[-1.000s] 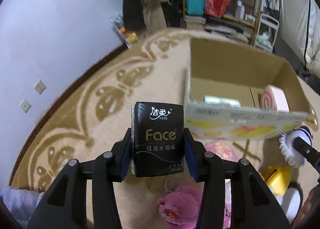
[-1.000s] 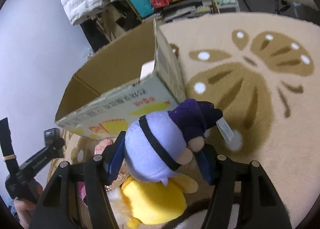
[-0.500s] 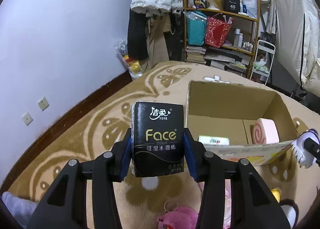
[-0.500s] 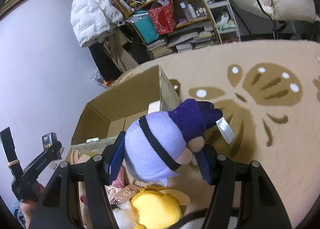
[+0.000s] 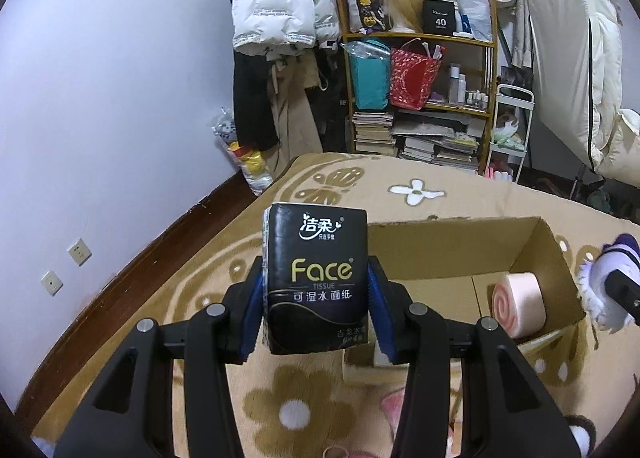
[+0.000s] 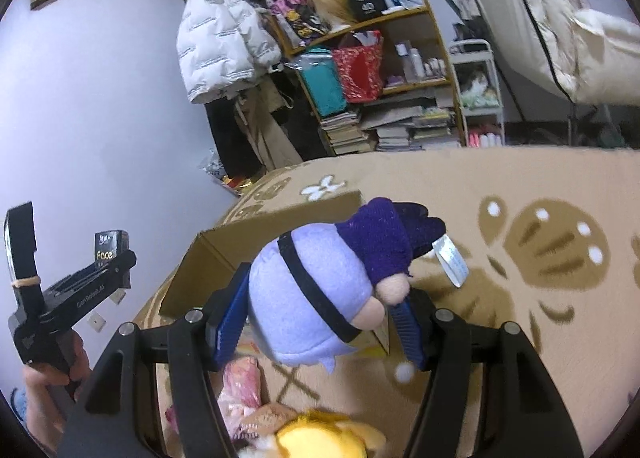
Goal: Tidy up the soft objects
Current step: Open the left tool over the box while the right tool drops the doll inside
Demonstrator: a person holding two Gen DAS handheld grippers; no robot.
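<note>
Both grippers have risen since a second ago: the box [image 5: 460, 258], then close and level with the tools, now sits lower and its open inside shows from above, with shelves [image 5: 420, 97] and a white jacket [image 5: 280, 5] newly in view beyond.

The left gripper [image 5: 316, 298] is clamped narrow on a black tissue pack [image 5: 316, 278], held upright between its blue pads [image 5: 252, 310]. The box lies ahead and to its right, on the rug [image 5: 200, 298]. The box's near wall is just past the right fingertip. A pink roll [image 5: 518, 300] rests inside against the far right wall; the rest of the box floor looks bare. Left of the tool, open rug runs to the wall.

The right gripper [image 6: 320, 314] is closed on a lilac plush [image 6: 316, 294], its dark purple cap pointing ahead and right. The box's rim is directly below and ahead. A yellow plush [image 6: 320, 438] lies under the tool. Open rug spreads to the right.
</note>
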